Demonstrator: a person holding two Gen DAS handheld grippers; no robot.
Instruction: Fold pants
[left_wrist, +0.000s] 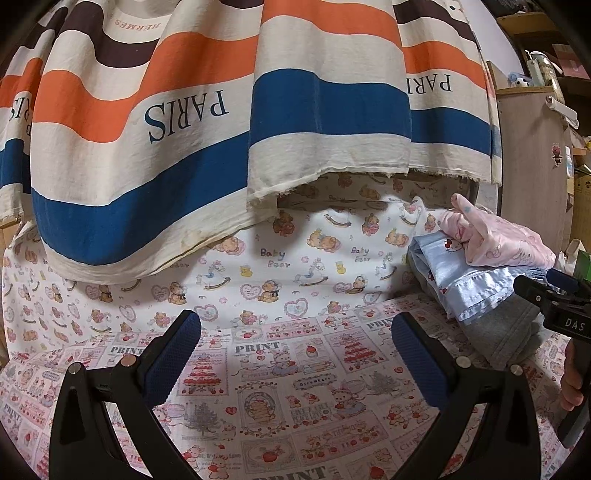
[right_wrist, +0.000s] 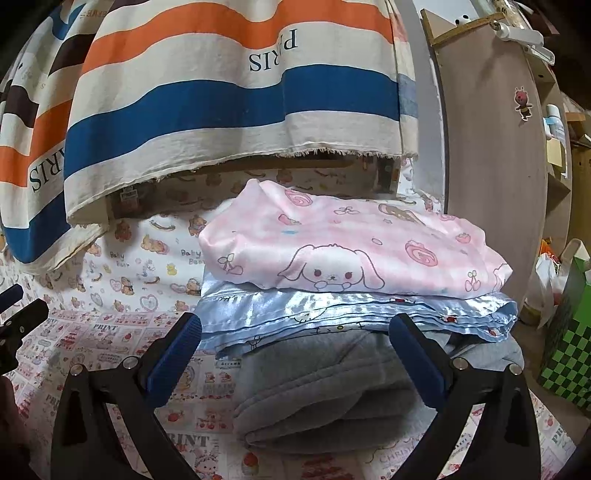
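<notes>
Cartoon-print sheets (left_wrist: 295, 387) covered the work surface: a "PRINT" pattern w/ cakes and rabbits nearest the cameras, a "Baby Bear" sheet (left_wrist: 280, 266) beyond it. Behind both hung a striped cloth (left_wrist: 177, 122) in cream, orange, blue and brown, lettered "PARIS", its frayed hem draped onto the bear sheet.

Landmark: the stack of folded clothes. It stood on the sheets, three layers: gray pants (right_wrist: 317, 391) at the bottom, folded, thick rounded edge toward the right-wrist cam; a shiny light-blue garment (right_wrist: 332, 317) on top of those; a pink garment (right_wrist: 351, 243) w/ a long-eared cartoon dog topmost. Blue layer's edge overhung the gray one at the front.

Right gripper (right_wrist: 295, 354) sat directly in front of the stack, fingers spread wide apart, holding nothing; its blue pads (right_wrist: 173, 354) flanked the gray pants in the view, whether touching the fabric couldn't be told. Its black body, marked "DAS", showed at the edge of the left-wrist view, w/ part of a hand (left_wrist: 572, 380) on the handle.

Left gripper (left_wrist: 295, 354) was well to the left of the stack, over bare sheet, fingers likewise spread apart and empty; its tip showed at the left edge of the right-wrist view.

Right of the stack stood a wood-tone cabinet (right_wrist: 491, 147) w/ a small cartoon sticker (right_wrist: 522, 101); a green checkered box (right_wrist: 569, 343) sat near it, lower down.
</notes>
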